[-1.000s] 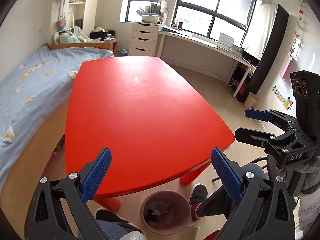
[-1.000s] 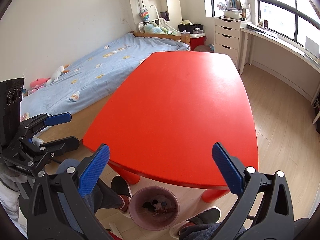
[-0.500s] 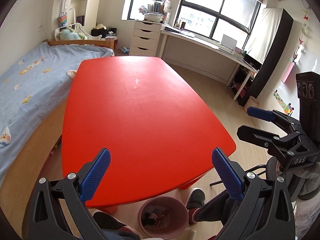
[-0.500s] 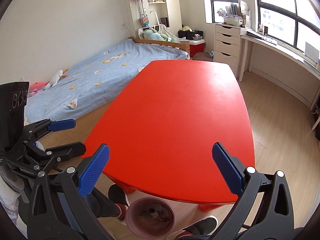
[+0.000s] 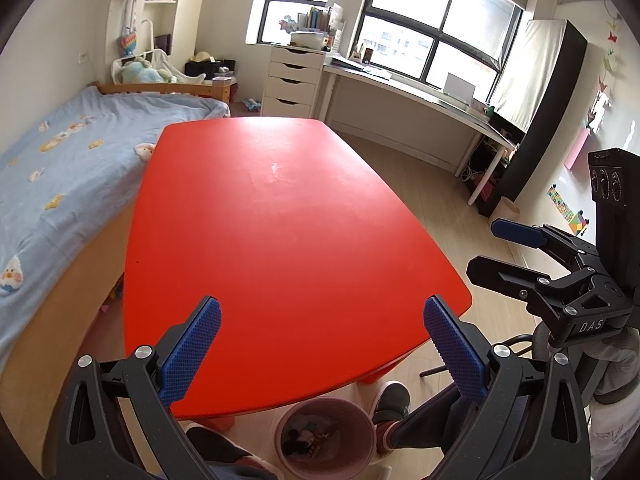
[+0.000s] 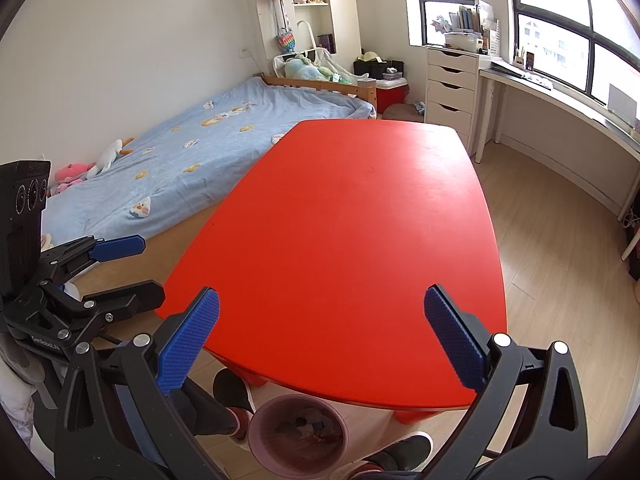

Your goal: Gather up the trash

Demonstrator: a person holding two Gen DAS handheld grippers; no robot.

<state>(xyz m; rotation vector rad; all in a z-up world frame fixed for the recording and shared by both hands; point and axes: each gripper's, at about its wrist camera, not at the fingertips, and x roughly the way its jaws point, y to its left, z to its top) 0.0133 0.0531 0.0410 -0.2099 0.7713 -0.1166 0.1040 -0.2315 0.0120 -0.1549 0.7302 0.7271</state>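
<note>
- The pink wastebasket (image 5: 326, 436) stands on the floor under the near edge of the red table (image 5: 280, 220), between the person's shoes; it holds a few scraps of trash (image 6: 310, 428).
- No litter shows on the tabletop, so collecting looks finished or nearly so.
- The left gripper (image 5: 322, 344) is spread wide, gripping nothing.
- The right gripper (image 6: 322, 340) is likewise wide apart and empty.

Table (image 5: 288, 232): the landmark.
Bin (image 5: 326, 436): on the floor at the table's near edge.
Trash (image 5: 308, 436): in the bin.
Bed (image 5: 60, 168): left of the table.
Drawers (image 5: 292, 80): behind the table.
Desk (image 5: 420, 96): behind-right of the table.
</note>
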